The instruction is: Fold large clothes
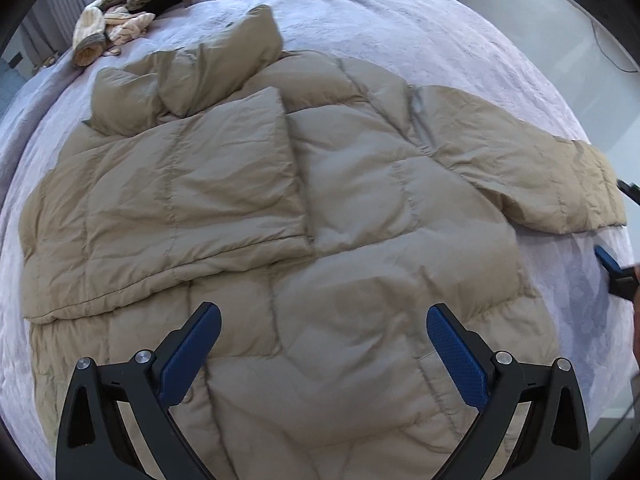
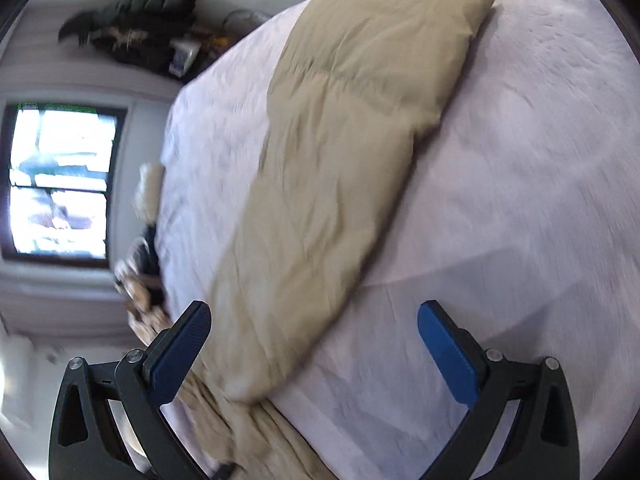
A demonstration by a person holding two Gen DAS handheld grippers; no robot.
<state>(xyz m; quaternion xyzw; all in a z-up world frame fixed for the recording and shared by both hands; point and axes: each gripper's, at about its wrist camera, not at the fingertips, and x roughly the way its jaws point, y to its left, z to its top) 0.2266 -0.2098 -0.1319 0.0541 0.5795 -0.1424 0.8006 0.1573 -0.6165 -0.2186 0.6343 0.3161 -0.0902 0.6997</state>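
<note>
Left wrist view shows the tan puffer jacket (image 1: 280,200) spread on the bed (image 1: 380,28), one sleeve already folded across its chest and the other sleeve (image 1: 540,184) lying out flat, with the left gripper (image 1: 324,352) hanging open and empty above the hem. Right gripper (image 2: 314,348) is spread wide with nothing between its pads, near that sleeve's cuff. To fold cleanly, I'd pinch the cuff through both layers and carry it straight across the chest, low, so the padding doesn't bunch.
</note>
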